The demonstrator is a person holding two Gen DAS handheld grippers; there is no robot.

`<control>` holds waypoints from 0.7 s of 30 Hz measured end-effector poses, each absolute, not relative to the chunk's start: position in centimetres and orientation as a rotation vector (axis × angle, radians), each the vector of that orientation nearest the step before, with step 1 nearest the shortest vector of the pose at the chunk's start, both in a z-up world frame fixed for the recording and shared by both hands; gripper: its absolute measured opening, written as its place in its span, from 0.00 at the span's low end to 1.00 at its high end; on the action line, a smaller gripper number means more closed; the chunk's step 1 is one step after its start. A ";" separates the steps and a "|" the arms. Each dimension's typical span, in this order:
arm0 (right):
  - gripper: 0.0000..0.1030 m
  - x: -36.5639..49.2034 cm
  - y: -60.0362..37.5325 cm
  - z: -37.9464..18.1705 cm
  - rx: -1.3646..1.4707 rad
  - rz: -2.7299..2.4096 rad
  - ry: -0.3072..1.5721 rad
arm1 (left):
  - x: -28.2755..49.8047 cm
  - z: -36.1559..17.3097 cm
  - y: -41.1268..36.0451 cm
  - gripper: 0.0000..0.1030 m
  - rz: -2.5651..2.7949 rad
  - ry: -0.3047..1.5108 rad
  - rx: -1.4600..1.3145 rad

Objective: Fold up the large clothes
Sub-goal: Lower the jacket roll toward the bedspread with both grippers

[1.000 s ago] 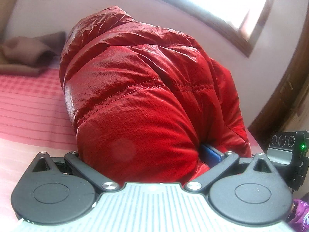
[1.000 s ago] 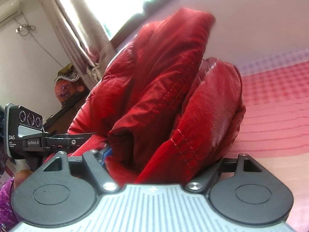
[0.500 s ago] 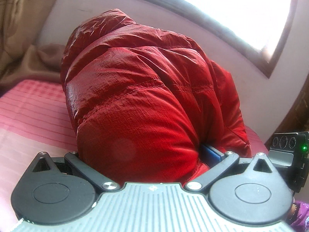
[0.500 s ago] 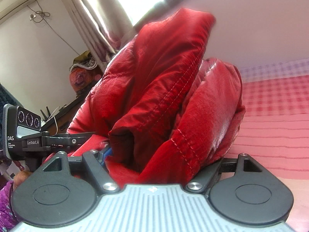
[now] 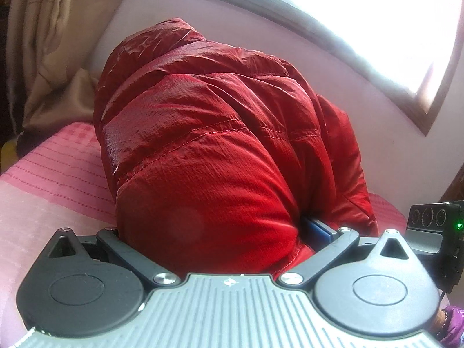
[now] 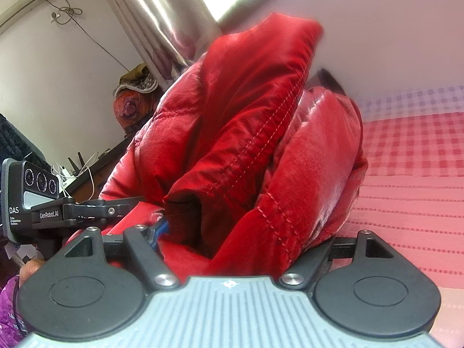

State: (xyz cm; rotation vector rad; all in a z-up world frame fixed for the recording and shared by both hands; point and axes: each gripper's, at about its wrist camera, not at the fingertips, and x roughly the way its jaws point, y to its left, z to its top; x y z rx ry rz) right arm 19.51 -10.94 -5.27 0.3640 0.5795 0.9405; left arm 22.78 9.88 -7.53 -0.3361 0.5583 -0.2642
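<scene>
A puffy red quilted jacket point(image 5: 214, 145) fills the left wrist view, bunched up and lifted above the pink bed. My left gripper point(image 5: 220, 237) is shut on its thick folded edge; one blue pad point(image 5: 317, 230) shows at the right, the rest is buried in fabric. In the right wrist view the same jacket point(image 6: 246, 133) hangs in stitched folds. My right gripper point(image 6: 232, 240) is shut on its hem, with a blue pad point(image 6: 162, 226) showing at the left. The left gripper's body point(image 6: 37, 203) sits close at the left.
A pink striped and checked bed cover point(image 5: 52, 179) point(image 6: 411, 174) lies under the jacket. A wall and window point(image 5: 377, 23) are behind, with beige curtains point(image 5: 37, 43) at the left. A shelf with cables and a bundle point(image 6: 130, 98) stands beyond the bed.
Both grippers have swung with the jacket held the same way; the background has shifted, with the curtain now at the left and more of the shelf and wall showing at the right wrist's left.
</scene>
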 end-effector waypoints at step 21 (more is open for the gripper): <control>0.76 21.8 -6.7 -6.1 0.347 0.935 0.621 | 22.5 -7.5 8.8 1.00 -0.236 0.587 -0.338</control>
